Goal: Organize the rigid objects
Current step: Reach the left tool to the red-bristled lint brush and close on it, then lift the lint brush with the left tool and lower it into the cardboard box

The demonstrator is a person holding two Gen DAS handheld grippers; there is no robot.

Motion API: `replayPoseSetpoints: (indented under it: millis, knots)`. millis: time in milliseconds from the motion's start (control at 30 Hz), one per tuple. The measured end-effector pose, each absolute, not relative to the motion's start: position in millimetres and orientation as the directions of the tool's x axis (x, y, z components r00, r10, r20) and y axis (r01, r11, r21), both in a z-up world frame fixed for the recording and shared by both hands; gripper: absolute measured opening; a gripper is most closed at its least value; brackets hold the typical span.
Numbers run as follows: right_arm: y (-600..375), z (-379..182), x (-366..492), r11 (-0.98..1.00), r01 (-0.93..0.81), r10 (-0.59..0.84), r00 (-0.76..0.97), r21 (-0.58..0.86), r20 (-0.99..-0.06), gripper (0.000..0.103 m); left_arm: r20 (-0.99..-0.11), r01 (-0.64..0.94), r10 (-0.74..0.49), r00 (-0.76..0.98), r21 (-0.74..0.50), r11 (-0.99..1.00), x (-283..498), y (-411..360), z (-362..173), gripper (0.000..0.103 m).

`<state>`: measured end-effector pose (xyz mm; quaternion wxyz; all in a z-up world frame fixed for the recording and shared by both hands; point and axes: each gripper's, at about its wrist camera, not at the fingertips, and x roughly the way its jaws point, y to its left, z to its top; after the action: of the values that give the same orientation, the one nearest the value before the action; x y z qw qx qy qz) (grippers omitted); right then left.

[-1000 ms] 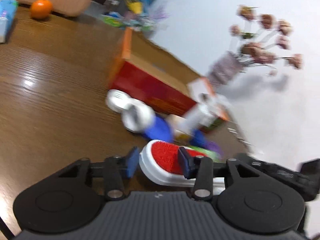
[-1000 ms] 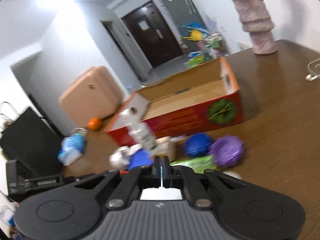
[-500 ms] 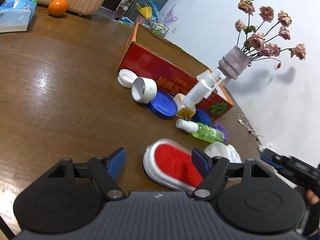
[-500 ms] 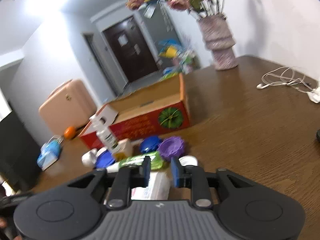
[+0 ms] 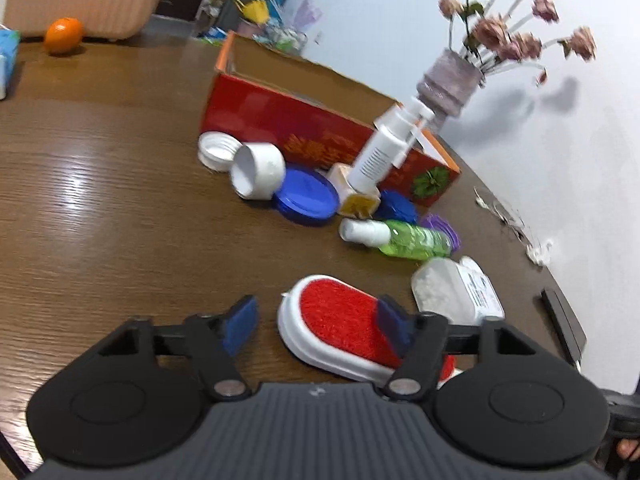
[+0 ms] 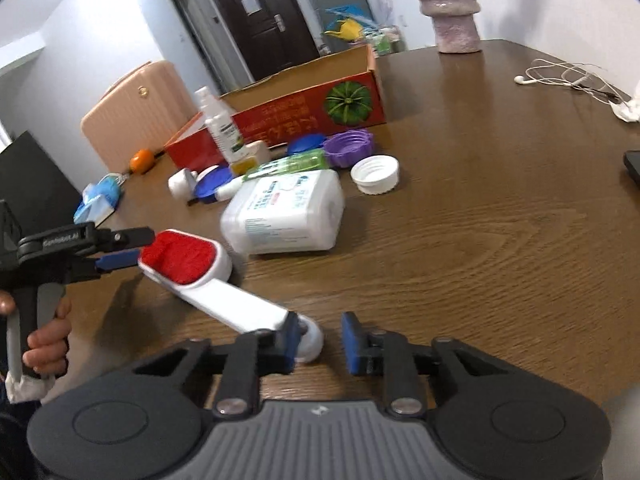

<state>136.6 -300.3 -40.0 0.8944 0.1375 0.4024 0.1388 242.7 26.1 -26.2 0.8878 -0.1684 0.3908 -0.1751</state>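
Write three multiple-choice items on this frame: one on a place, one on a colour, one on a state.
1. Where is the purple ridged plastic cap?
A. on the wooden table in front of the red cardboard box
B. inside that box
C. on top of a white pack

2. What colour is the pad of the white-handled plastic brush?
A. blue
B. red
C. green

3. How is the green translucent bottle placed?
A. upright
B. lying on its side
C. inside the box

Answers:
1. A, it rests on bare wood by the box front.
2. B, the pad is red.
3. B, its white cap points sideways along the table.

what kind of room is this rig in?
Most likely a home living or dining area: a wooden table with a vase on it, a pink suitcase and a dark entry door behind.
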Motion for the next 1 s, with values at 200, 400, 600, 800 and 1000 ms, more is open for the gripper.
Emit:
replayPoseSetpoints:
  millis: [200,400,600,800,1000]
  knots:
    - [-301,-43,144,0.943,-0.116,0.304,0.684,0.313,-0.663,0.013,-0.652,0.182,-0.446,0.613,-0.433,0.883,226,20,-29,0.054]
    - [-291,-39,161,0.971,-0.122,0.227,0.731,0.204,-0.643,0.013,-0.667,0.17,-0.414,0.62,-0.401,0.9,218,22,-27,0.061]
    - [-300,-34,162,0.967,-0.103,0.232,0.737,0.233,-0.635,0.016,-0.663,0.165,-0.414,0.623,-0.406,0.899,222,23,-28,0.061]
    - [-302,-41,162,0.949,-0.101,0.278,0.709,0.298,-0.648,0.015,-0.655,0.185,-0.434,0.618,-0.415,0.891,221,19,-28,0.057]
    - [-304,-44,166,0.943,-0.092,0.288,0.708,0.32,-0.644,0.015,-0.649,0.182,-0.431,0.627,-0.417,0.891,217,18,-29,0.056]
